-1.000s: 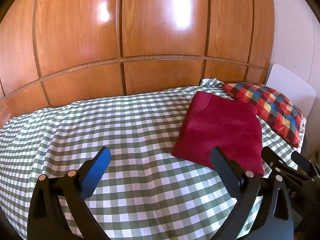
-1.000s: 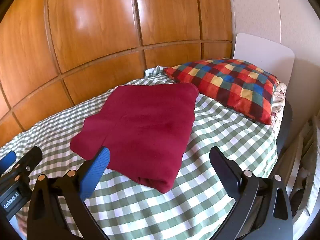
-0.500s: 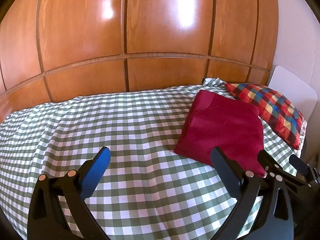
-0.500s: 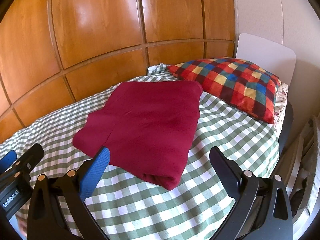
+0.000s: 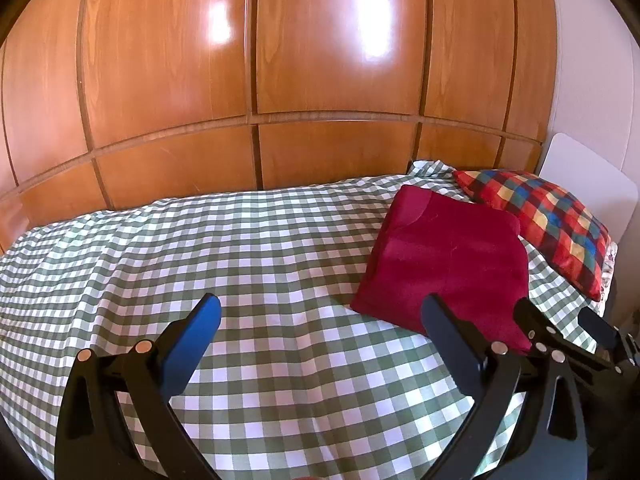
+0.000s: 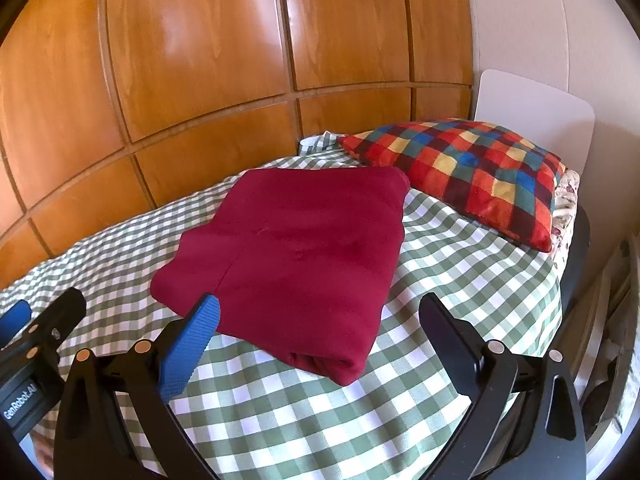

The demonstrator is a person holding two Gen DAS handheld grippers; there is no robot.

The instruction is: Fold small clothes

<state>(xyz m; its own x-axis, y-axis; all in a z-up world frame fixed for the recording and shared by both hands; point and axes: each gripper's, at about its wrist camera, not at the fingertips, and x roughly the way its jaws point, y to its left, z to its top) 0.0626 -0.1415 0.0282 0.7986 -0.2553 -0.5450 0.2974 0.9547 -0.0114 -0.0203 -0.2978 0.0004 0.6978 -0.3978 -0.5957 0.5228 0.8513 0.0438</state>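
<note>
A dark red garment (image 6: 296,248) lies folded into a flat rectangle on the green-and-white checked bedcover (image 6: 452,264). It also shows in the left wrist view (image 5: 444,260), at the right. My right gripper (image 6: 318,316) is open and empty, above the garment's near edge. My left gripper (image 5: 320,316) is open and empty over bare bedcover (image 5: 200,248), to the left of the garment. The right gripper's body shows at the lower right of the left wrist view (image 5: 576,344).
A red, blue and yellow checked pillow (image 6: 472,172) lies beyond the garment at the head of the bed, against a white headboard (image 6: 532,108). Wooden wardrobe panels (image 5: 320,60) stand along the far side. The bed's right edge (image 6: 576,264) drops off beside the pillow.
Both grippers have drawn back and risen slightly. The garment looks a little farther away. It lies as before and both grippers stay open.
</note>
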